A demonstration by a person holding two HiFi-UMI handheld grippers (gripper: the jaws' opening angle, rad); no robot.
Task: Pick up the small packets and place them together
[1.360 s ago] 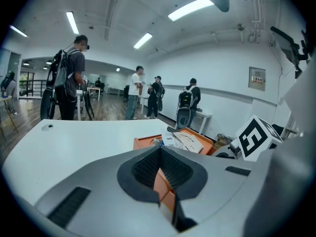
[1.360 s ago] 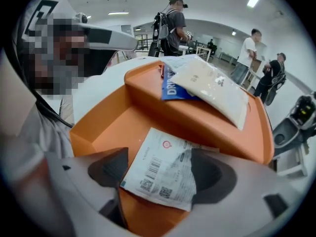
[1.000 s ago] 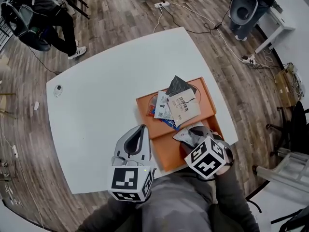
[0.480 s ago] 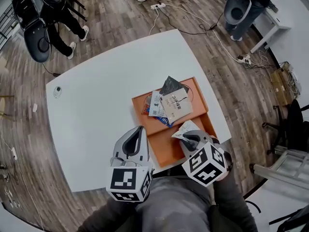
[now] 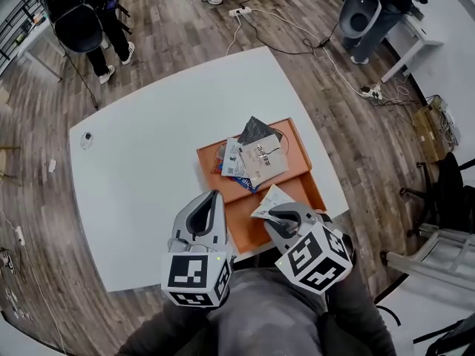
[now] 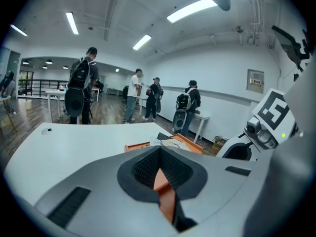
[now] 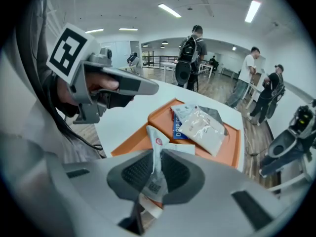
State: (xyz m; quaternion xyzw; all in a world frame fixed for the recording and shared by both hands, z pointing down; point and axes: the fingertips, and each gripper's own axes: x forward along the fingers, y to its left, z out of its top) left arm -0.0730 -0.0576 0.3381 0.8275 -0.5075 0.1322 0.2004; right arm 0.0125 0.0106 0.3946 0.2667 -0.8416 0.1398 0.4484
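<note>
Sunk out of sight between the pads of the right gripper (image 7: 157, 157): the lower end of the small packet (image 7: 156, 141). Shows only its upper part, creased and pale, with a red round mark near the top; print too small to read. Has just been closing, and now clamps that packet between its pads. In the head view, blocks the near end of the orange tray (image 5: 245, 227) with its body and marker cube. Farther along the tray, a pile of packets (image 5: 254, 158), overlapping: a blue one mostly buried, a dark one half behind a pale one. As for the held packet: stands on edge above the tray, long axis running out along the gripper, free end pointing toward the pile. Over at the tray's left edge above the desk (image 5: 141, 154), the left gripper (image 5: 215, 196): pressed together, with nothing held, only a sliver of orange showing through the slit behind the pads.
</note>
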